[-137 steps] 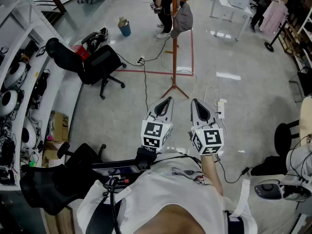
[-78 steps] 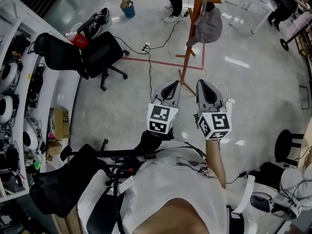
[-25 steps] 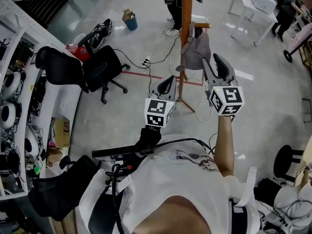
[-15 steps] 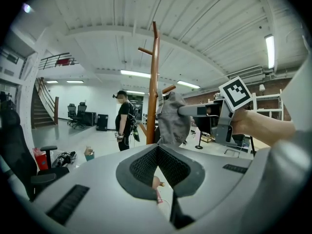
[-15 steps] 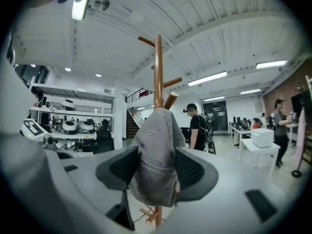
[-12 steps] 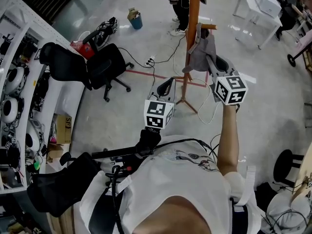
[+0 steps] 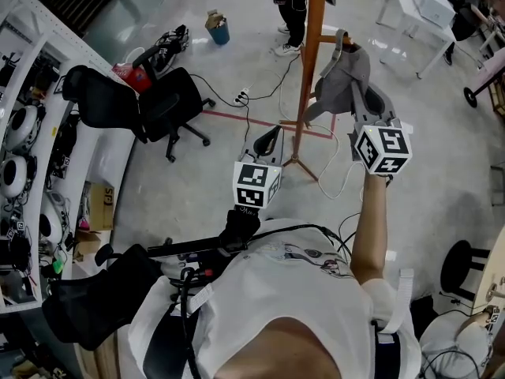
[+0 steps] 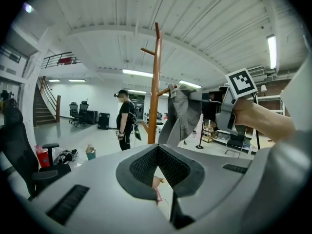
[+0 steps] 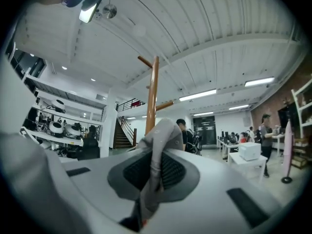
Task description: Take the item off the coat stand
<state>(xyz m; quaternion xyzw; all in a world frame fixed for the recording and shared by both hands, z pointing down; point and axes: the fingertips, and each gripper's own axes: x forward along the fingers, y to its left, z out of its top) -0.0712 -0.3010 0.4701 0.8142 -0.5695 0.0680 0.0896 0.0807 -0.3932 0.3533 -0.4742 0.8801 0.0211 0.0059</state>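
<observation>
One coat stand [image 7: 312,54], one grey cap [image 7: 343,81], one left gripper [image 7: 268,133], one right gripper [image 7: 361,101].

We stood in a big open hall, part lab and part workshop. White shelving [image 7: 99,160] along the left held round white devices [image 7: 14,176]. Black office chairs [image 7: 170,101] stood on a glossy concrete floor [image 7: 197,188] crossed by cables [image 7: 268,76] and a red tape line [image 7: 237,118]. White tables [image 7: 410,10] filled the far right. Strip lights [image 8: 271,52] hung from a bare ribbed ceiling [image 8: 161,9], and a staircase [image 8: 43,110] rose at the far left.
</observation>
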